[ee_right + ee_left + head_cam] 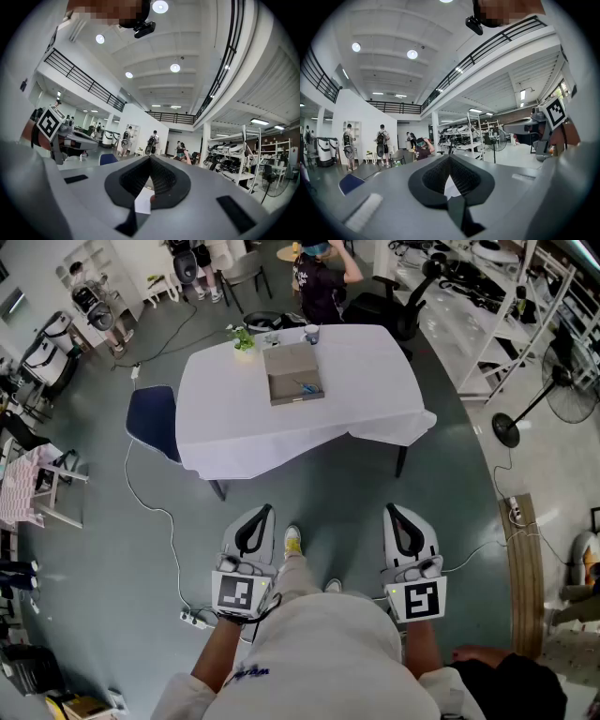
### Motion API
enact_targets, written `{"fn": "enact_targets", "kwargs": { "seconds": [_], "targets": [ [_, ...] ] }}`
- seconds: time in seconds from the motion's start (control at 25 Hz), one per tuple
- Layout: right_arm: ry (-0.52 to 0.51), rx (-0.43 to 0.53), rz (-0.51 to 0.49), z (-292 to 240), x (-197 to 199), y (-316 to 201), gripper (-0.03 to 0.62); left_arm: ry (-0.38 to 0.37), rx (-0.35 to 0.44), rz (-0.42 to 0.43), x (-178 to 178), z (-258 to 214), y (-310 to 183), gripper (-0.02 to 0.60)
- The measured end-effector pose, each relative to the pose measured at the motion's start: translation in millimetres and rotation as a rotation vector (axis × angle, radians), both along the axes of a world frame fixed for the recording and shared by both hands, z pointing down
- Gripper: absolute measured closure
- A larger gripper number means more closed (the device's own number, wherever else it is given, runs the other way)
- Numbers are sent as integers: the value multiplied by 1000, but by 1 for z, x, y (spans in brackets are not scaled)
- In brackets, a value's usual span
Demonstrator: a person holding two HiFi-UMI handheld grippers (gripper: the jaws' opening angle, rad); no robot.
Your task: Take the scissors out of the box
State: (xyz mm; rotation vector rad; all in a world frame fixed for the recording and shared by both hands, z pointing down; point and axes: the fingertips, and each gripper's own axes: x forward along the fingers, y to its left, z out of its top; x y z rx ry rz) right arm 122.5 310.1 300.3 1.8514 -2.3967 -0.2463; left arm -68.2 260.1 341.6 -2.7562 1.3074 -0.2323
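An open brown box (294, 374) lies on the white-clothed table (375, 399) far ahead in the head view. Inside it I make out something small with blue handles, probably the scissors (307, 387). Both grippers are held level close to my body, well short of the table. My left gripper (266, 510) is shut and empty, and its own view shows the jaws (449, 158) closed together. My right gripper (391, 509) is likewise shut with nothing in it, its tips (150, 158) meeting in its own view.
A small plant (244, 338) and a cup (311, 334) stand at the table's far edge. A blue chair (153, 420) is at its left. A person (319, 282) stands behind it. A standing fan (561, 390) and shelves are at the right. A cable and power strip (192, 618) lie on the floor.
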Motion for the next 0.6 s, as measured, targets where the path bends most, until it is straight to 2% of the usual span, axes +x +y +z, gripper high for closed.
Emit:
{"fn": "enact_targets", "kwargs": {
  "seconds": [0.28,0.4,0.6],
  "targets": [
    [-12,-20,11,15,11,-7,591,-9,-11,-3,12,11,-10,580],
    [-11,-25,16,15,15,-10,591,-43,-24,1,12,19,-13,580],
    [-4,-27,17,12,19,-11,591,5,12,0,19,2,-18,580]
  ]
}}
